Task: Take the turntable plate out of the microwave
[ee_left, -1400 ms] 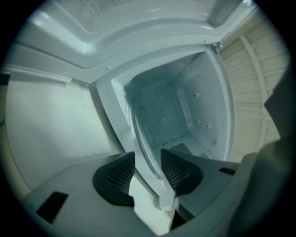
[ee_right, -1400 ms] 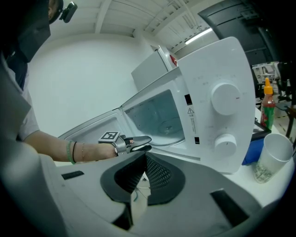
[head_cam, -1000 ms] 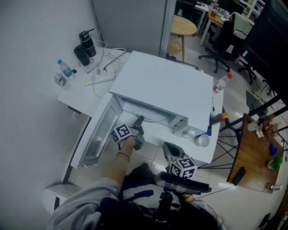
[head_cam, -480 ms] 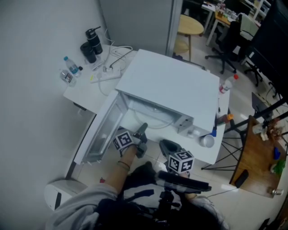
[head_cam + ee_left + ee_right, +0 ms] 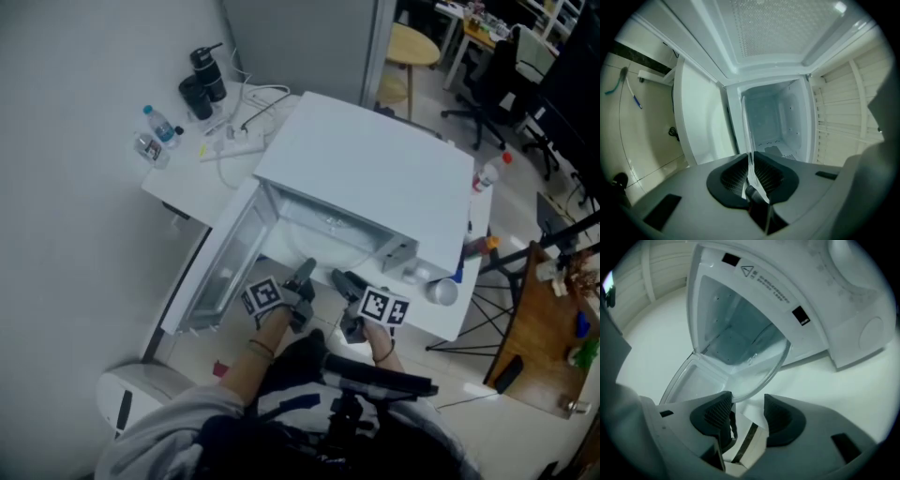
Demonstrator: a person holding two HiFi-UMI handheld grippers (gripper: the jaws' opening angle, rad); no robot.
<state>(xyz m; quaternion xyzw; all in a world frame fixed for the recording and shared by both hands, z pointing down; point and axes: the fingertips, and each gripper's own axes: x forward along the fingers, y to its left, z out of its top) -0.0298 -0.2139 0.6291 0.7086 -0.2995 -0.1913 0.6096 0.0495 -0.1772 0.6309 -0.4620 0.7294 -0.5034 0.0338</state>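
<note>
Turntable plate point(image 5: 740, 357), clear glass, sits at the mouth of the white microwave point(image 5: 375, 178), low in the open cavity and tilted rather than flat. In the head view it shows only faintly at the lower centre of the frame, just ahead of both tools.

Left gripper point(image 5: 751, 161): jaws closed onto the plate's rim. In the left gripper view the glass is seen edge-on as a thin line running down the middle of the frame between the two ribbed pads.

Right gripper point(image 5: 747, 411): jaws apart, not clamped. The plate's lower rim dips into the gap at the bottom centre of the right gripper view, close to the pad on the frame's left. Contact with that pad cannot be confirmed.

Microwave door point(image 5: 220, 267) hangs fully open toward the lower left of the head view. The oven stands on a white table point(image 5: 183, 192). At the upper left of that table are a water bottle point(image 5: 161, 125) and a power strip point(image 5: 234, 141).
</note>
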